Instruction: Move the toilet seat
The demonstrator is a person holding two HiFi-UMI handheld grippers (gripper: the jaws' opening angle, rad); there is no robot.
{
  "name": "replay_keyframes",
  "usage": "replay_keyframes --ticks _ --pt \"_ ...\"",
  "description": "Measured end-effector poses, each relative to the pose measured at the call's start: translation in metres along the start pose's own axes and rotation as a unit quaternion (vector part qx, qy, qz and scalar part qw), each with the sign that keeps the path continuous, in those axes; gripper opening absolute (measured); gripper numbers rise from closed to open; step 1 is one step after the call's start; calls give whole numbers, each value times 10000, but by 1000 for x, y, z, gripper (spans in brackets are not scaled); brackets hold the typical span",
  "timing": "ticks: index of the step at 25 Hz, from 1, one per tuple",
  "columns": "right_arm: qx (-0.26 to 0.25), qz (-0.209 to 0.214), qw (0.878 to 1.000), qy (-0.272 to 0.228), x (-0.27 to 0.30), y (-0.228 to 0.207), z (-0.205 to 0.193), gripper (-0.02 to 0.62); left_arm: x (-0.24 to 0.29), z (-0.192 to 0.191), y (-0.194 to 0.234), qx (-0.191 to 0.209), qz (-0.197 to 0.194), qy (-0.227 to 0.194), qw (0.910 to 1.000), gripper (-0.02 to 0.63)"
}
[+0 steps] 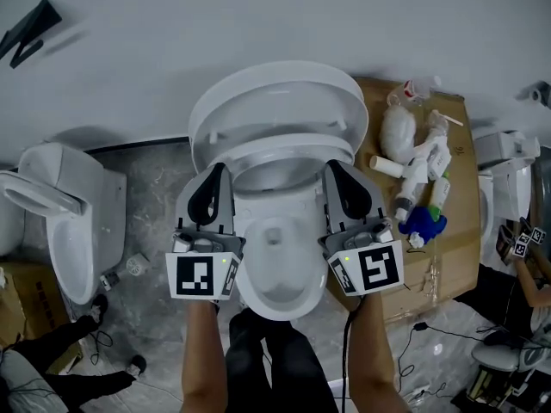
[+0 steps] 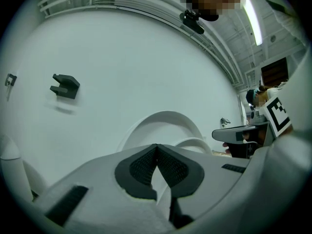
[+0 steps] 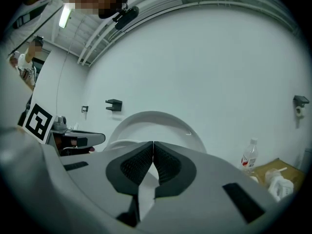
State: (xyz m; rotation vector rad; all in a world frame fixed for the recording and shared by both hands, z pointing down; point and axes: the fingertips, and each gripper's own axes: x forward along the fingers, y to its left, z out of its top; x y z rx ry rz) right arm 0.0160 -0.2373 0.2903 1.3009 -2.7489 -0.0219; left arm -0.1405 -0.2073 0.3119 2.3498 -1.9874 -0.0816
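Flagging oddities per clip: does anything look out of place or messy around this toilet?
Only the cardboard box right of the toilet: bottles, a white bag and a blue item lie jumbled on it. Nothing looks spilled or broken.

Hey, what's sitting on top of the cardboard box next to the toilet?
On the cardboard box: a clear bottle, a white bag, white tubes and fittings, a blue item. The raised toilet lid and the right gripper cover its left edge, so anything there is unseen.
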Motion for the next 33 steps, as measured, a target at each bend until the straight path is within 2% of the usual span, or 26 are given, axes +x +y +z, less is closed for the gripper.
replay_keyframes --ticks 8,19,24,33 --pt "96 -165 9998 -43 -42 17 -5 14 -38 -4 -22 20 -275 -42 9996 9" --pt "245 -440 9985 215 -89 40 -51 12 -80 -42 -48 -173 -554 255 9980 9" --pt "298 -506 9980 252 -102 47 -62 12 -91 -48 -53 24 -654 154 9977 9" --pt "234 -524 9980 279 -111 58 -62 12 -104 -48 -56 31 -718 134 9973 9"
